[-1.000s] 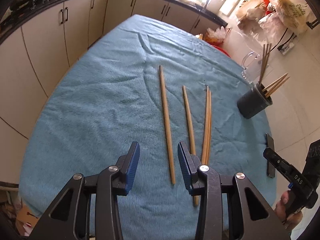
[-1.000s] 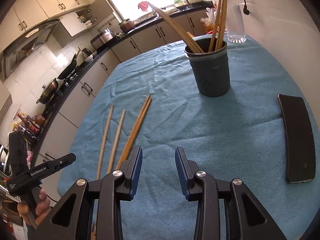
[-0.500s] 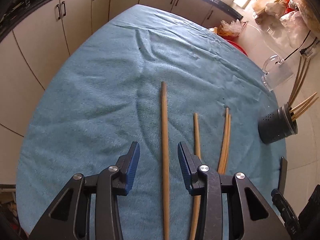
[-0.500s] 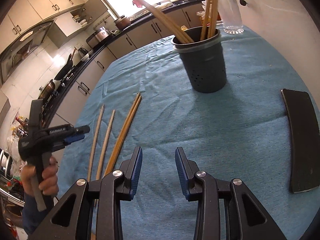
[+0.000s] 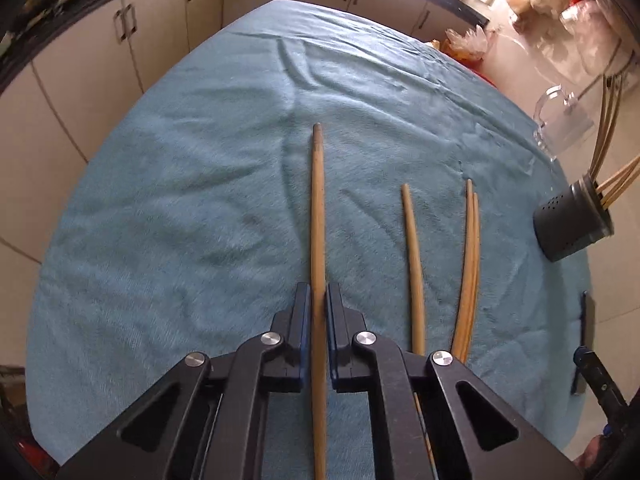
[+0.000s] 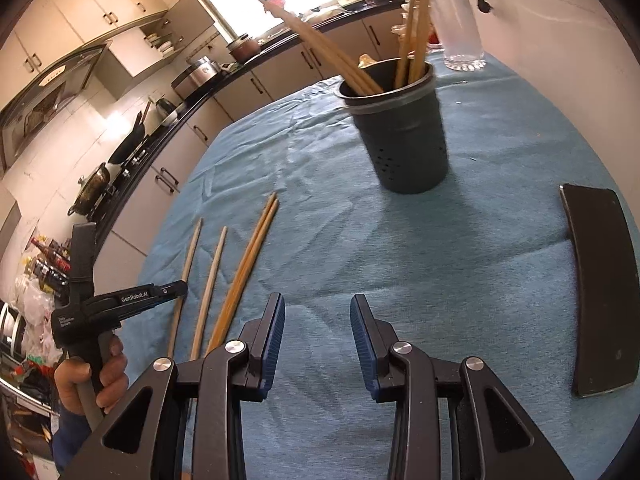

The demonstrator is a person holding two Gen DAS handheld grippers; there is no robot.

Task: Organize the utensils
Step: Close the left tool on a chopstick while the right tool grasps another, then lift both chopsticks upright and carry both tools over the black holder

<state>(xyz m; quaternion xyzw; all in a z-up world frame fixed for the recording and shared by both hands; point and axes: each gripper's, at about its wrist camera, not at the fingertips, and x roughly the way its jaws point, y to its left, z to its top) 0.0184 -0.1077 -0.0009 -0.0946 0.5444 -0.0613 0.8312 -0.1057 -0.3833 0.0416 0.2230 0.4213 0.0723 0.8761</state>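
The left gripper point(image 5: 319, 298) has its jaws closed on the leftmost chopstick point(image 5: 318, 208), which lies on the blue towel point(image 5: 168, 208) that covers the desk. The blue pads point(image 5: 305, 312) press the stick from both sides, at a place toward its thicker end; the thin tip points away from the camera. The stick seems to lie on the cloth, not yet lifted, but I cannot tell this for sure.

The right gripper point(image 6: 317, 312) hovers over the towel with its jaws partly open and nothing between them.

Three more chopsticks wait on the towel: a single one point(image 5: 412, 248) beside the gripped stick, and a pair point(image 5: 471, 248) that touch each other along their length. The dark holder point(image 6: 398, 128) stands upright farther to the right, already with several sticks leaning inside. A black flat object point(image 6: 596, 280) lies near the edge of the desk, and a glass jug point(image 5: 560, 120) is behind the holder.

In my judgement the chopstick is light, stiff and smooth. A grip near one end lets the long free part swing or turn between the pads, so the hold must be firm. For the drop into the holder, the thin tip should go down first. The soft towel makes a low pinch easier, because the pads can sink a little.
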